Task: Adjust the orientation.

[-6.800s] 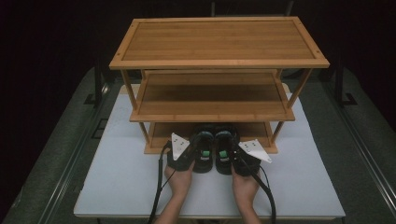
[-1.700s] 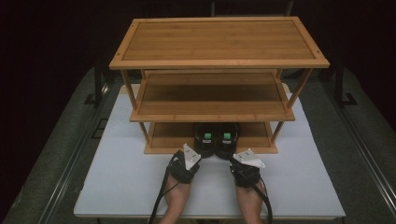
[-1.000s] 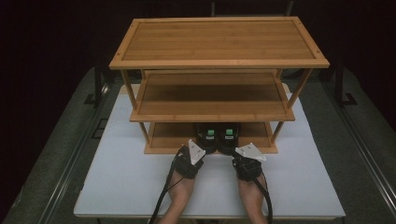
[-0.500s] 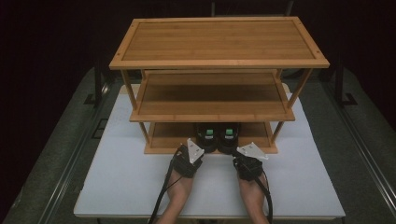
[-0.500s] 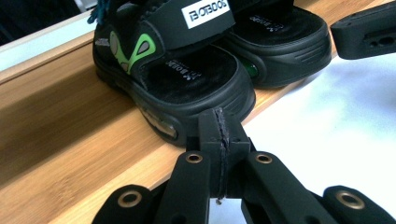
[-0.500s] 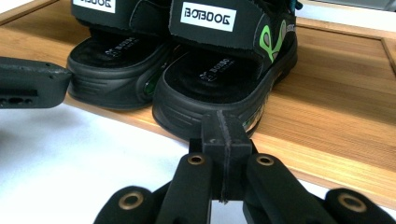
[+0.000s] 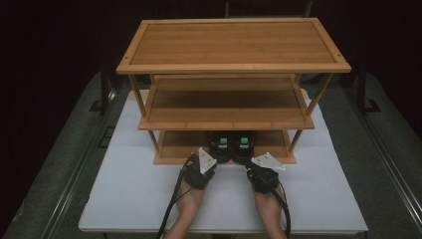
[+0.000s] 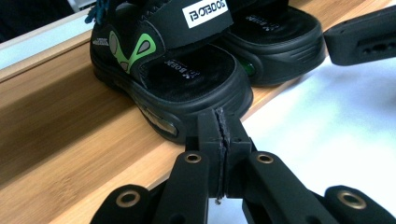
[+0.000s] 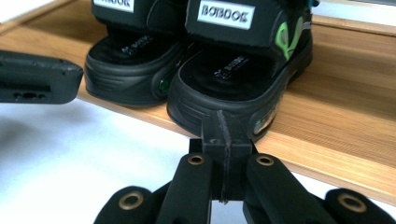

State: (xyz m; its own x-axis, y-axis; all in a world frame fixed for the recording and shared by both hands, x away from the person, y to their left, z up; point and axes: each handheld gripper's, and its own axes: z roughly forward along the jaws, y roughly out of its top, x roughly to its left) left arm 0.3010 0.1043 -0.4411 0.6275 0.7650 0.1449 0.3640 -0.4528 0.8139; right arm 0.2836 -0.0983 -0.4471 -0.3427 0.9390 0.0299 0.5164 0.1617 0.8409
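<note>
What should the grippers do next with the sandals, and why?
Probably nudge both heels a little deeper. Both sandals sit on the bottom shelf, heels overhanging its front edge, and the left gripper and right gripper are shut right at the heels.

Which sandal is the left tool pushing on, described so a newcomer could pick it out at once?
Start at the three-tier wooden rack on the white table and look at its bottom shelf, where two black sandals sit side by side. It is the left sandal, directly ahead of the left tool, whose jaws are closed at its heel. The right sandal faces the right tool.
</note>
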